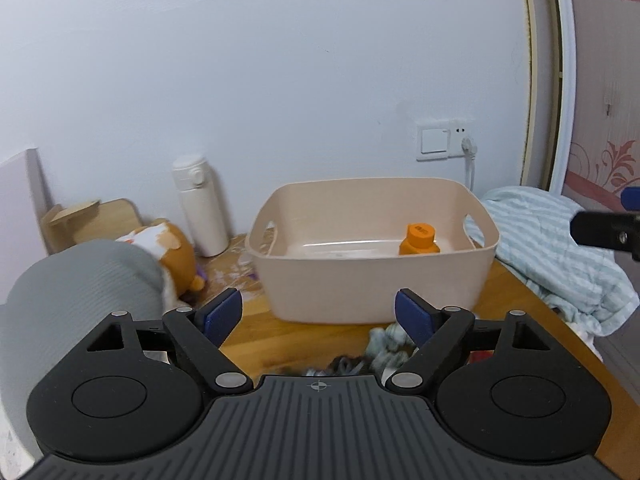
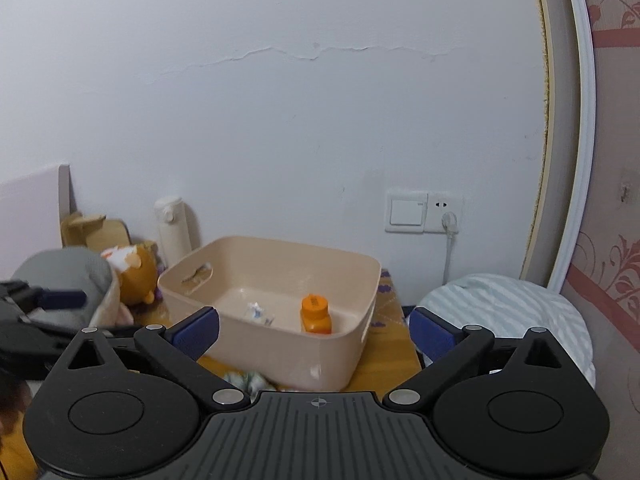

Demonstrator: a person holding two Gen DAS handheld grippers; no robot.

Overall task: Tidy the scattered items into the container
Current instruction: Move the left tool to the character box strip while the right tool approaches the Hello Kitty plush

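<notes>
A: Okay, container [image 1: 376, 248] first. Where?

B: Middle of wooden table [image 1: 256, 340], far side close to wall. Pinkish-beige tub with cut-out handles, upright, open top.

A: Inside?

B: Orange bottle [image 1: 418, 240] standing upright on the floor toward the right end. Small white packet [image 2: 258, 314] lying just left of it, seen only from right wrist view.

A: Outside, on the near side?

B: Crumpled pale cloth [image 1: 386, 344] on the table just in front of the near wall of the tub. Something dark beside it, too blurred to name.

A: Tongs?

B: Left gripper [image 1: 318, 308] wide, blue pads apart, nothing between them, held above the near table edge facing the tub. Right gripper [image 2: 314, 328] spread fully wide, also empty, aimed at the tub from the right.

A: Further out?

B: Left of tub: orange-and-white plush toy [image 1: 168, 240], partly behind a grey rounded cushion-like thing [image 1: 88, 280]. White flask [image 1: 200, 208] upright against the wall, far left of tub. Right of table: striped blue-white blanket [image 1: 552, 248], bunched. Wall switch [image 1: 434, 140] above, plug with white cable beside it.
</notes>
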